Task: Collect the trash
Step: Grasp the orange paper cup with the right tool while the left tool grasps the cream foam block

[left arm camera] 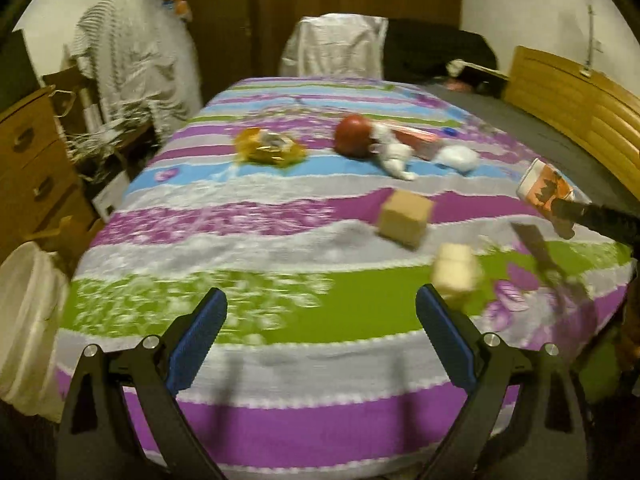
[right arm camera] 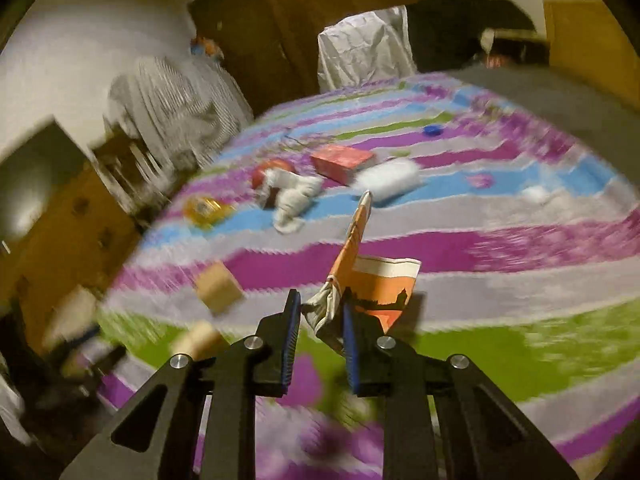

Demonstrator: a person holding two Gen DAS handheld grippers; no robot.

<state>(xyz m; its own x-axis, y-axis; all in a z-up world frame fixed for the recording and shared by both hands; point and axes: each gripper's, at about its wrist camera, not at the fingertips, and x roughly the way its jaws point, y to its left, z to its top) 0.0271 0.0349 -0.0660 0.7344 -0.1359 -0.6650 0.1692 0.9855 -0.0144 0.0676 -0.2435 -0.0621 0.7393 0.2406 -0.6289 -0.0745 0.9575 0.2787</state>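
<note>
A bed (left arm camera: 280, 432) fills both views, covered in a striped spread of purple, green, blue and grey with flower prints; one dark grey strip of bare mattress (left arm camera: 532, 120) runs along its far right side, beside a wooden headboard (left arm camera: 576, 92). Around the bed stand one wooden chest of drawers (left arm camera: 28, 168) at the left, one pale bag-lined bin (left arm camera: 28, 320) at the near left corner, one striped garment (left arm camera: 124, 68) hanging by the white wall, and one white cloth (left arm camera: 336, 46) draped past the far edge before dark wooden doors. On the spread lie two small wooden blocks (left arm camera: 405, 216), one nearer block (left arm camera: 456, 270) blurred; one red box (right arm camera: 342, 160); one red ball (left arm camera: 354, 135) touching a white crumpled wrap (left arm camera: 394, 154); one white wad (left arm camera: 458, 158); one yellow crinkled wrapper (left arm camera: 270, 148); one small blue cap (right arm camera: 433, 131). Two grippers show; the left gripper (left arm camera: 322, 322) hangs over the near edge with its blue-padded fingers spread wide, nothing between them; the right gripper (right arm camera: 320, 320) has its fingers nearly together, pinching the crumpled end of one orange and white paper wrapper (right arm camera: 380, 284), lifted above the spread. Both views are motion-blurred.
</note>
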